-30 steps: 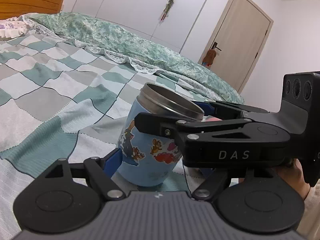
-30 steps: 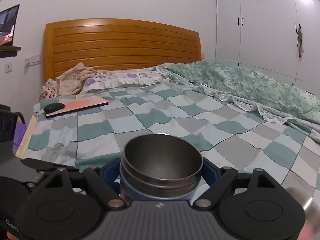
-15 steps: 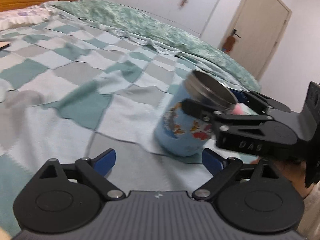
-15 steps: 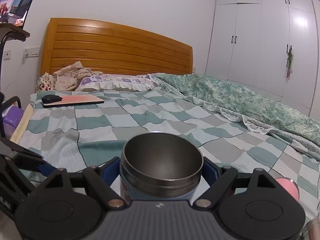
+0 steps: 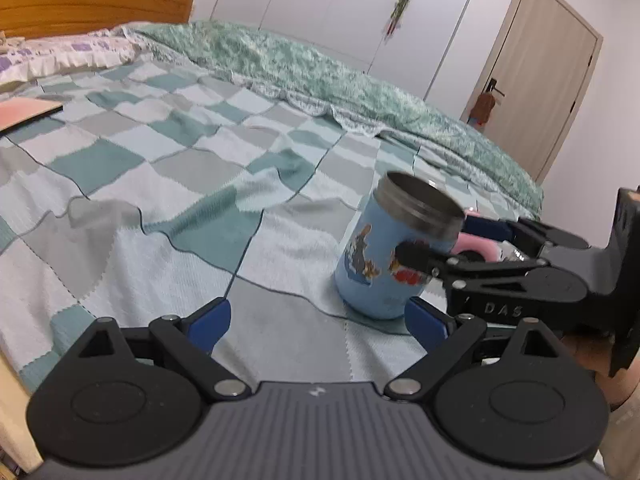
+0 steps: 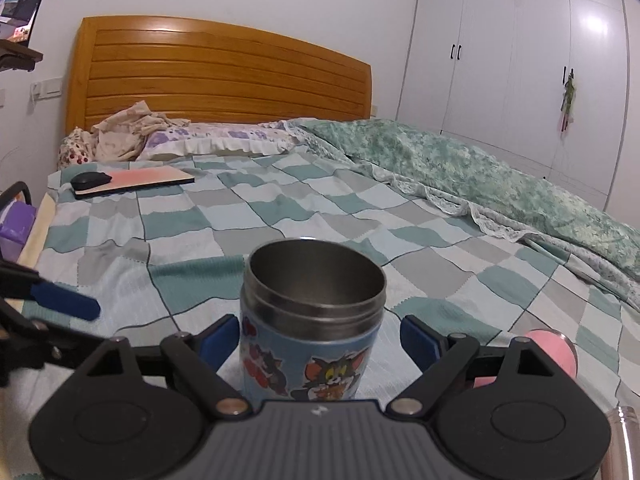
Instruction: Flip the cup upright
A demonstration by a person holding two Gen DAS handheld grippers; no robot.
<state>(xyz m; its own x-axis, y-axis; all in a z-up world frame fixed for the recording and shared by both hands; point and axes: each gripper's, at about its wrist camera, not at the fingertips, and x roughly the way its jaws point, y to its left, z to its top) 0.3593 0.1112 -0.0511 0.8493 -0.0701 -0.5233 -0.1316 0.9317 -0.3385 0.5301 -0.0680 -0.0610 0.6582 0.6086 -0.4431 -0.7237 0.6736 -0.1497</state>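
A light blue cartoon cup (image 6: 310,332) with a steel rim stands upright, mouth up, on the checked bedspread (image 6: 248,216). My right gripper (image 6: 320,336) is open, its blue pads (image 6: 218,338) a little apart from the cup on either side. In the left wrist view the cup (image 5: 390,256) stands ahead and to the right, with the right gripper's fingers (image 5: 424,258) around it. My left gripper (image 5: 316,320) is open and empty, drawn back from the cup.
A pink lid-like object (image 6: 550,354) lies right of the cup. A flat pink board with a black mouse (image 6: 132,180) lies near the pillows. A green quilt (image 6: 480,176) is heaped along the bed's right side. The wooden headboard (image 6: 220,76) is behind.
My right gripper has opened and let go of the cup, which now stands on the bed. My left gripper has pulled back and away from the cup.
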